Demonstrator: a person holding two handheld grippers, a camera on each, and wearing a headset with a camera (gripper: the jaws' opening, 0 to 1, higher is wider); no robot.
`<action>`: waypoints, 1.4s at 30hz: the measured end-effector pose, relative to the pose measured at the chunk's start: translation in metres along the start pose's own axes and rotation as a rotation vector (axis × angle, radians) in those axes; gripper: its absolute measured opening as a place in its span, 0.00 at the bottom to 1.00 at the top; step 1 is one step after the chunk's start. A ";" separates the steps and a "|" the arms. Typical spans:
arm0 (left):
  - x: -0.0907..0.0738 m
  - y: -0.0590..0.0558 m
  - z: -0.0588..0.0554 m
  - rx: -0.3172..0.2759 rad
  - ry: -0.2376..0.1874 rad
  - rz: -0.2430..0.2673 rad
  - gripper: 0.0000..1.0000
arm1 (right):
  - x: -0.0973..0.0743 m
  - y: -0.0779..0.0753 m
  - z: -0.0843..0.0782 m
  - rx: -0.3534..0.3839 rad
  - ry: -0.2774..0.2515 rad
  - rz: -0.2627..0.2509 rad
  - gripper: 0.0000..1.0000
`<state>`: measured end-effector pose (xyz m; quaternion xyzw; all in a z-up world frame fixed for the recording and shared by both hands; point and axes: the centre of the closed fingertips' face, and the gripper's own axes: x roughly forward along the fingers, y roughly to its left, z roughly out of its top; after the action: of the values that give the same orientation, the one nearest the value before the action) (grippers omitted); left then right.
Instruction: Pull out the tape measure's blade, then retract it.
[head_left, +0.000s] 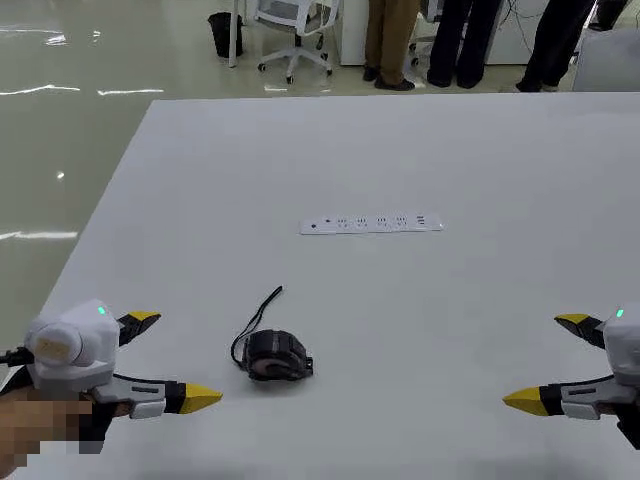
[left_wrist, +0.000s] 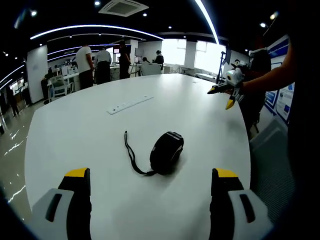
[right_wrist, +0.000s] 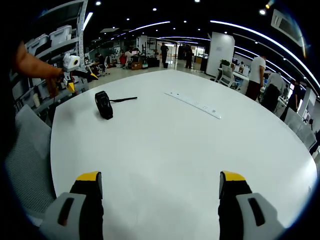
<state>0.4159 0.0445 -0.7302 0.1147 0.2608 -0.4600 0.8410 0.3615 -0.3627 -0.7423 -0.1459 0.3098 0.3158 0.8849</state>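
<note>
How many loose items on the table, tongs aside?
2. A black tape measure lies near the left tongs, strap trailing away from them. A white power strip lies flat farther out, toward the middle.

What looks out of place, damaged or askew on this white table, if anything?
Nothing stands out. The tape measure lies whole on the table, its strap trailing loose from it, and the power strip lies flat farther back. The left gripper and right gripper are open, clear of it.
</note>
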 end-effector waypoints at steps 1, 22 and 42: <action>0.003 -0.001 0.000 0.008 0.008 -0.006 0.99 | 0.004 0.000 -0.001 -0.004 0.004 0.004 1.00; 0.039 -0.009 0.013 0.125 0.043 -0.105 0.91 | 0.042 0.033 0.038 -0.113 -0.036 0.144 0.94; 0.070 -0.026 0.013 0.259 0.125 -0.277 0.79 | 0.092 0.072 0.077 -0.243 -0.039 0.318 0.82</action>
<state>0.4296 -0.0258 -0.7564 0.2134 0.2643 -0.5932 0.7299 0.4056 -0.2300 -0.7463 -0.1944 0.2714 0.4894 0.8056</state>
